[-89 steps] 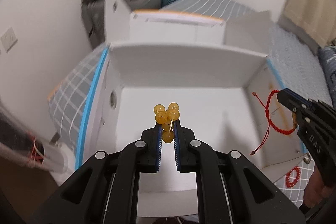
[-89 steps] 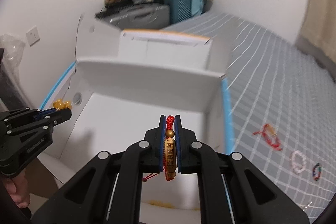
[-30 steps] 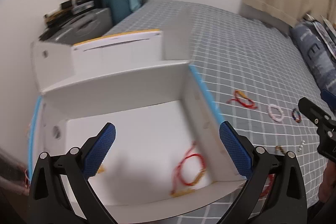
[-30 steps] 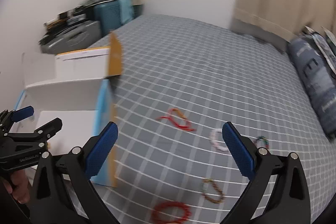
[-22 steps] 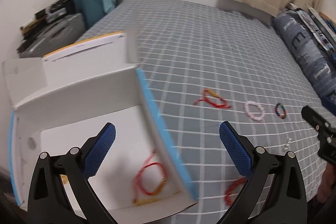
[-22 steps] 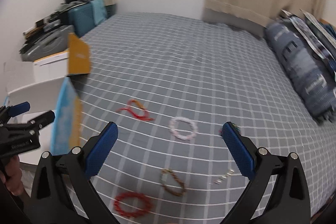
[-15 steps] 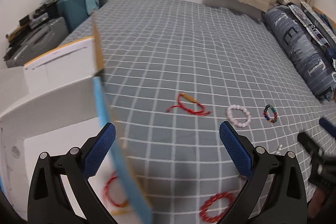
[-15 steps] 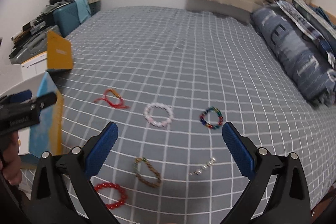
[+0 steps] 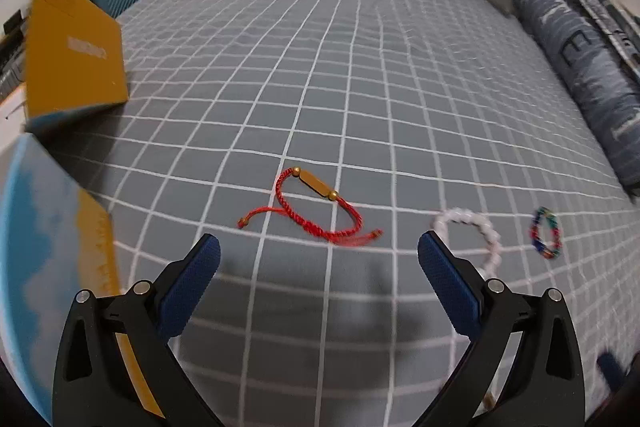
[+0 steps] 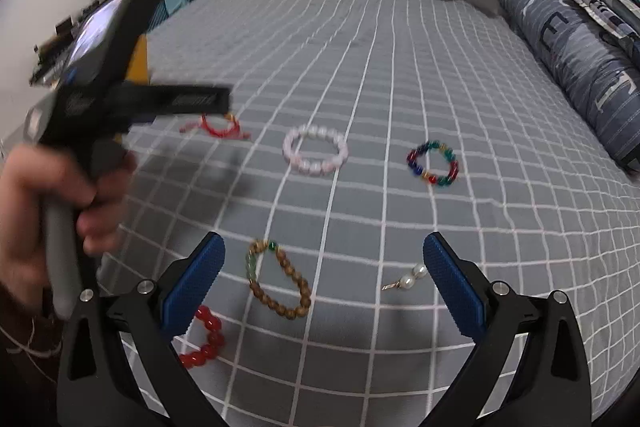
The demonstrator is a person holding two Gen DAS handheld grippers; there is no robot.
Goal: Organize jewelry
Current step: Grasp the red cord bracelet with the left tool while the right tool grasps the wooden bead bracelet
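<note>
Both claws, left claw and right claw, spread wide, empty; six pieces left on grey checked bed, including red cord bracelet, brown wooden bead bracelet; sorting unfinished.

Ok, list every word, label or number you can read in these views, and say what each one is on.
Nothing reads clearly enough to quote.
Orange box flap: a pale printed label, too blurred to read.
Left hand-held gripper: white lettering on its finger, too blurred to read.
Blue pillow: large pale letter shapes, distorted and partly cut off, not readable as a word.
</note>
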